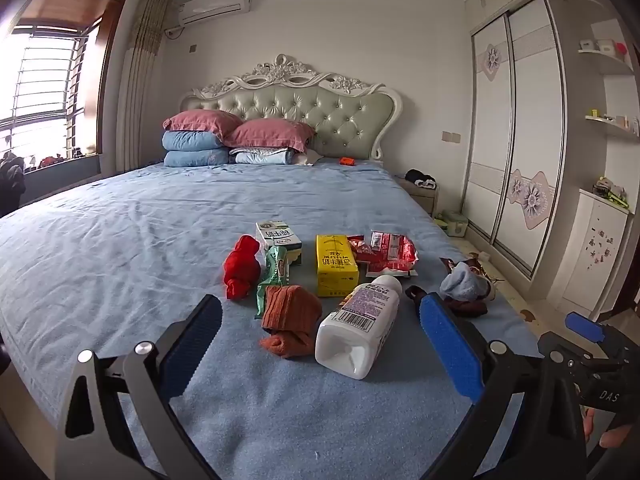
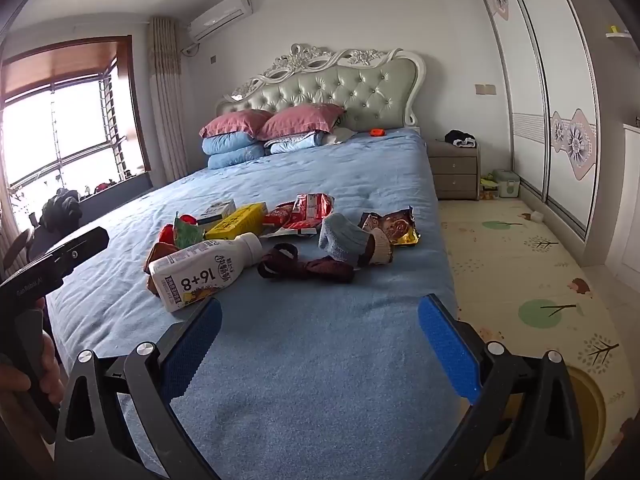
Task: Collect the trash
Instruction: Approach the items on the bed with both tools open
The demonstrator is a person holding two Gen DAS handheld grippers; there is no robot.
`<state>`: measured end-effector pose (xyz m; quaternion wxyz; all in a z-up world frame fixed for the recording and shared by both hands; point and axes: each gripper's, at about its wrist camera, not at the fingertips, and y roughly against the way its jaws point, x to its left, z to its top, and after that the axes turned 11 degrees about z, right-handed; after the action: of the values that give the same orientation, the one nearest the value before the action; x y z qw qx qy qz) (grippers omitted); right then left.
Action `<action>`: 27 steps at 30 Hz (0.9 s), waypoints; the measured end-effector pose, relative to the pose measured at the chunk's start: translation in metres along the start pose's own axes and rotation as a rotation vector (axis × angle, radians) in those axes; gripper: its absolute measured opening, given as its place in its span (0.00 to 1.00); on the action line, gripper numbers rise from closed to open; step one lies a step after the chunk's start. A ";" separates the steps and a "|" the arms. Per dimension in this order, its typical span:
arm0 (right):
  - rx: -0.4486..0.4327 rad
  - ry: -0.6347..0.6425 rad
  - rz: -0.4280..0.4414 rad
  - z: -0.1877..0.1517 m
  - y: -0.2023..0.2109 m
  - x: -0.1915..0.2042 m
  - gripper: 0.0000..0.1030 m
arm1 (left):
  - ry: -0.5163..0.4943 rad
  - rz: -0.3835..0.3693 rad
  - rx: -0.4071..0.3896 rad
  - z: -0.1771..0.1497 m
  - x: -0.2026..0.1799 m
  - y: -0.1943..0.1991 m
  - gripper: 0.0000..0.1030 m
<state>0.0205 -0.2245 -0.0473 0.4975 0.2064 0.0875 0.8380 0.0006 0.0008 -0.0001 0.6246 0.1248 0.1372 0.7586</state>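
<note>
- Blue sheet of the bed point(image 1: 120, 240) carries everything; you work from its foot end.
- White plastic bottle point(image 1: 360, 328) lies on its side, the nearest trash, so take it first.
- Yellow carton point(image 1: 335, 266) sits just beyond the bottle, red wrappers point(image 1: 390, 250) beside it.
- Leave the rust sock point(image 1: 290, 320) touching the bottle's left.
- Left gripper point(image 1: 320, 344) is spread wide, empty, straddling the bottle; right gripper point(image 2: 320, 344) is likewise spread, holding nothing.

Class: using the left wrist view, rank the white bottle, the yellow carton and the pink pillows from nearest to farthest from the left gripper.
1. White bottle: lying between the open left gripper fingers.
2. Yellow carton: just beyond, mid-bed.
3. Pink pillows: at the headboard, upper left.
</note>
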 end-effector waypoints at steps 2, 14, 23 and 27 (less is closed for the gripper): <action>0.000 -0.005 -0.003 0.000 0.000 0.000 0.92 | 0.000 -0.009 0.009 0.000 0.000 -0.001 0.96; 0.010 0.013 -0.007 0.001 0.000 0.003 0.92 | 0.004 -0.013 0.017 0.001 0.000 -0.006 0.96; -0.019 0.024 -0.020 0.002 0.003 0.005 0.92 | 0.008 0.006 0.002 0.002 0.003 -0.004 0.96; -0.039 0.020 -0.018 0.002 0.007 0.008 0.92 | 0.006 0.014 -0.007 0.002 0.004 0.000 0.96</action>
<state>0.0126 -0.2211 -0.0407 0.5081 0.1873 0.0783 0.8370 0.0009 0.0048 0.0015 0.6192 0.1216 0.1354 0.7638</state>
